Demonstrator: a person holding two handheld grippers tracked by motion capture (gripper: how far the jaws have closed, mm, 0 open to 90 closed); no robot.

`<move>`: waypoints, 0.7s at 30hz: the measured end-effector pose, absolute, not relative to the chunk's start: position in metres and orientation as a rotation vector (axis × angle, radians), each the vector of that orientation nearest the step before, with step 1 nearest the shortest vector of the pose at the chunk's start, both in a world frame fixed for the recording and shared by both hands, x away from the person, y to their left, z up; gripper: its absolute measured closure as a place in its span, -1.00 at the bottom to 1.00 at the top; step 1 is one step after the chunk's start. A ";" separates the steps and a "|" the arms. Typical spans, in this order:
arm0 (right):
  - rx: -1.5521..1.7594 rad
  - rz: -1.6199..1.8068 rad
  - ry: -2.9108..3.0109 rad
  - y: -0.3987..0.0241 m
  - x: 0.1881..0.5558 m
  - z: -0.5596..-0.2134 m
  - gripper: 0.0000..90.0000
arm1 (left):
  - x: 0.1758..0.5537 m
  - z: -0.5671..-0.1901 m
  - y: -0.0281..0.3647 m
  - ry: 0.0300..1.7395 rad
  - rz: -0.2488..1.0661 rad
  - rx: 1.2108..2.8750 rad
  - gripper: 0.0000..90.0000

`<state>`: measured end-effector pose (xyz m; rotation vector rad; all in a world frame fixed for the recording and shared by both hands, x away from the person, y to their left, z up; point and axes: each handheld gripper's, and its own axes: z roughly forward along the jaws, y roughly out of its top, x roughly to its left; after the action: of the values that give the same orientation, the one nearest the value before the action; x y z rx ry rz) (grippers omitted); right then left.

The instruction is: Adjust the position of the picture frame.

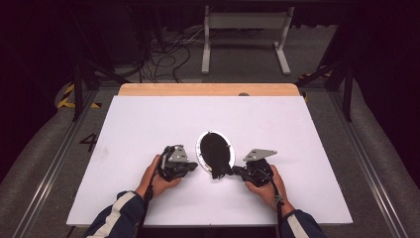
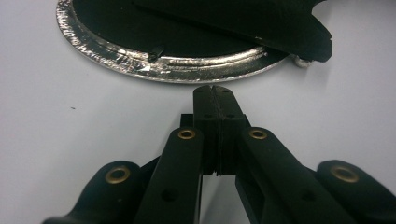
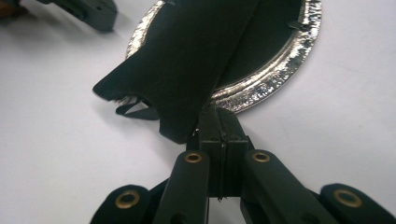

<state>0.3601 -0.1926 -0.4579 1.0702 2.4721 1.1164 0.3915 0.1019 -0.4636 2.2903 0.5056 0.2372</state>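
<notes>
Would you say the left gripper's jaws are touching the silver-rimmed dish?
Apart. In the left gripper view the closed left gripper ends just short of the silver-rimmed dish, with a strip of white table showing between them.

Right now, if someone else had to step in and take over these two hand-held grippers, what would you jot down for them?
Left gripper: shut, empty, tips just short of the silver-rimmed oval plate, not touching it.
Right gripper: jaws together at the near edge of the black cloth; whether an edge is pinched cannot be told.
Things: the plate lies mid-table on the white board; the cloth lies on it, its near end hanging over the rim.
Done: both grippers brought up to the plate.
Left: probably shifting the cloth on or off the plate.
</notes>
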 end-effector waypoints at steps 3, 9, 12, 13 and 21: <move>1.049 1.110 2.488 -0.187 0.354 -0.457 1.00 | 0.392 -0.464 0.102 0.504 0.234 2.290 0.99; 1.025 1.134 2.510 -0.180 0.346 -0.459 1.00 | 0.393 -0.464 0.100 0.502 0.227 2.290 0.99; 1.001 1.143 2.527 -0.174 0.342 -0.459 1.00 | 0.394 -0.464 0.101 0.505 0.217 2.292 0.98; 0.999 1.128 2.519 -0.172 0.340 -0.459 1.00 | 0.394 -0.464 0.102 0.503 0.215 2.292 0.98; 0.995 1.143 2.525 -0.171 0.338 -0.459 1.00 | 0.397 -0.464 0.100 0.514 0.209 2.286 0.98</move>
<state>0.3379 -0.1708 -0.4595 0.9949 2.5252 1.1430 0.3968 0.1004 -0.4640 2.2857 0.5140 0.2093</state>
